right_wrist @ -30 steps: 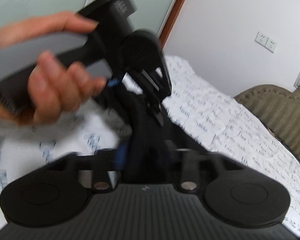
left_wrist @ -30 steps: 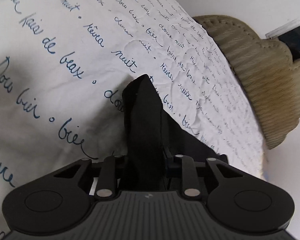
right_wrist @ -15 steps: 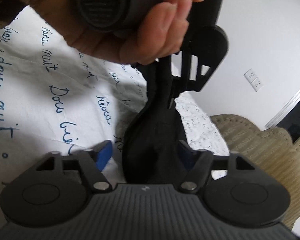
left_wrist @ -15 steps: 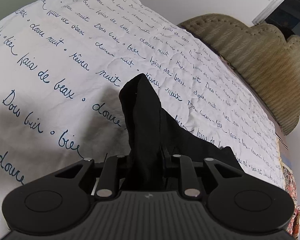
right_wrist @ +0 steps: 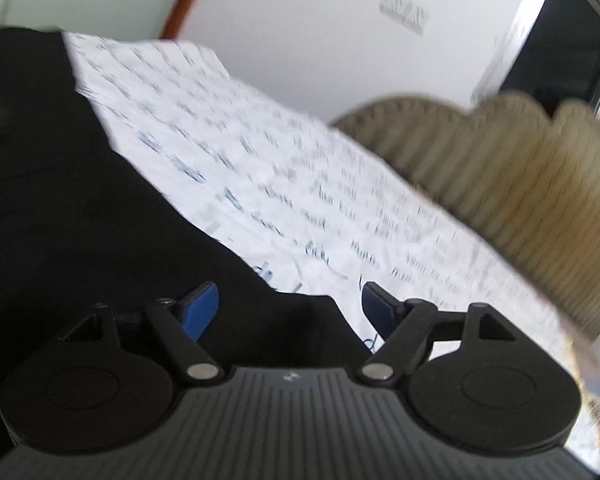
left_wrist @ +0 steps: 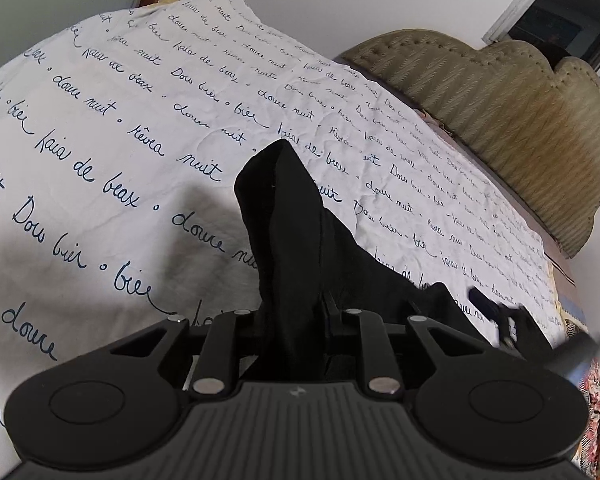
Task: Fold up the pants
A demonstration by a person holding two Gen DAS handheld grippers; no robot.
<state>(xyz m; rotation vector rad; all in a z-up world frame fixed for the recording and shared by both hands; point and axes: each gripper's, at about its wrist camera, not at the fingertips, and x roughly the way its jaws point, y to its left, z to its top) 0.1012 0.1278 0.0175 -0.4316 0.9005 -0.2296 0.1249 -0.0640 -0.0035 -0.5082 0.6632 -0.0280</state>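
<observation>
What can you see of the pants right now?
The pants are plain black, thin and limp-looking fabric. The left gripper is shut on a bunched part that stands up in a peak, and the rest trails down onto the bedsheet. The right gripper is open; black cloth lies between its fingers, unpinched.

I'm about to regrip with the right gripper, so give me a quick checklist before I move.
1. Left gripper clamped on the black fabric pants: ok.
2. Right gripper open, blue pads apart: ok.
3. Nothing pinched between the right pads: ok.
4. Pants edge within the right jaws' path: cannot tell, the view is blurred.
5. White script-printed bedsheet free of other items where seen: ok.
</observation>
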